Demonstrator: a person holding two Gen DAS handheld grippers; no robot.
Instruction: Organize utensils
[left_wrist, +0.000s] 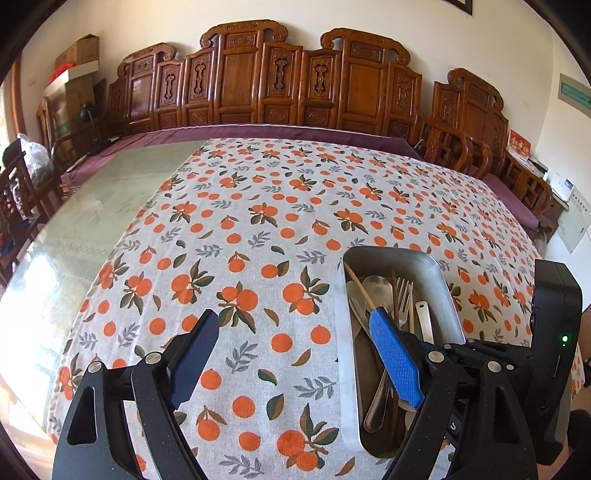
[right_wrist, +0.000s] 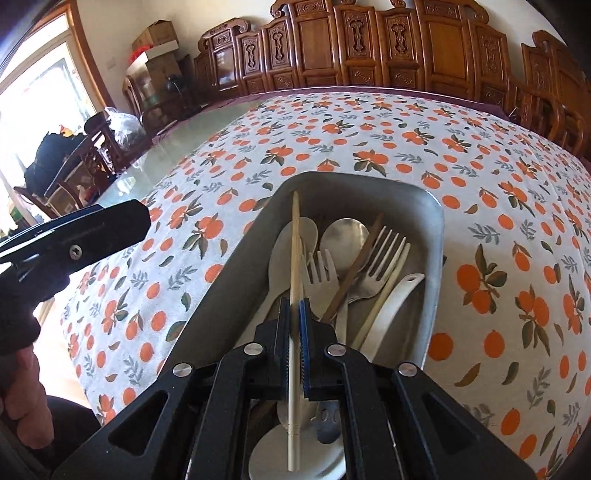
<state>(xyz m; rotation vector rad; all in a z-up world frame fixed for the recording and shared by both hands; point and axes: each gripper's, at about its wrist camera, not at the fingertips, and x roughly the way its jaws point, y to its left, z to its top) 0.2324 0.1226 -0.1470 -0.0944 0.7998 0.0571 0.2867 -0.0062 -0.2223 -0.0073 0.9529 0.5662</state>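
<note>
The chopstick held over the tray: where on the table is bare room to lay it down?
The tablecloth left of the metal tray lies bare up to the uncovered glass strip, and also beyond the tray's far rim. Inside the tray it is crowded with spoons and forks. The right tool is shut on the chopstick; the left tool hangs open.

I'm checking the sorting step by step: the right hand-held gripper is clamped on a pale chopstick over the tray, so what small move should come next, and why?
Probably lift it straight up. The right hand-held gripper is shut on the pale chopstick, which lies over the spoons and forks in the metal tray. The left hand-held gripper is open.
</note>
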